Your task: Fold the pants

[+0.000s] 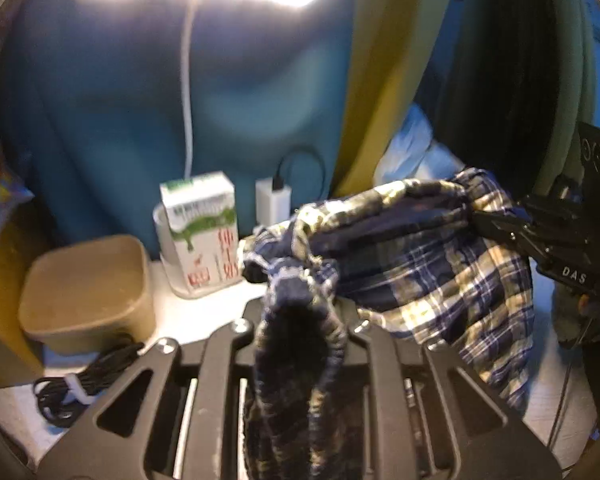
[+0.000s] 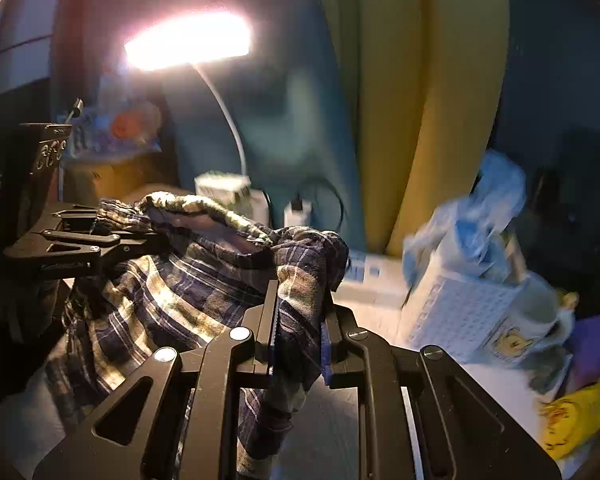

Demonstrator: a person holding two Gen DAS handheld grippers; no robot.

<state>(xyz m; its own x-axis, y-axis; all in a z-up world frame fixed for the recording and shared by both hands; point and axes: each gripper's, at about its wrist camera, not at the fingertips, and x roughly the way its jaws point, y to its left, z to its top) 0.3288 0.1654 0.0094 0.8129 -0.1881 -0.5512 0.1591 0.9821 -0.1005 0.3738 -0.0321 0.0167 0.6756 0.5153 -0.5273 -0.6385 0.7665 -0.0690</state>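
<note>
Against teal curtains (image 1: 120, 100), lamp-lit white table (image 1: 168, 320) with tan tub (image 1: 88, 288), milk carton (image 1: 200, 232).

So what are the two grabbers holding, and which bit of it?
Both hold the plaid pants. The left gripper and the right gripper each pinch a bunched edge, apparently the waistband, which spans between them.

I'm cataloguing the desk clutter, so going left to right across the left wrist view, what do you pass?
Coiled black cable → tan lidded container → green-and-white carton → white charger → plaid pants → right gripper.
</note>
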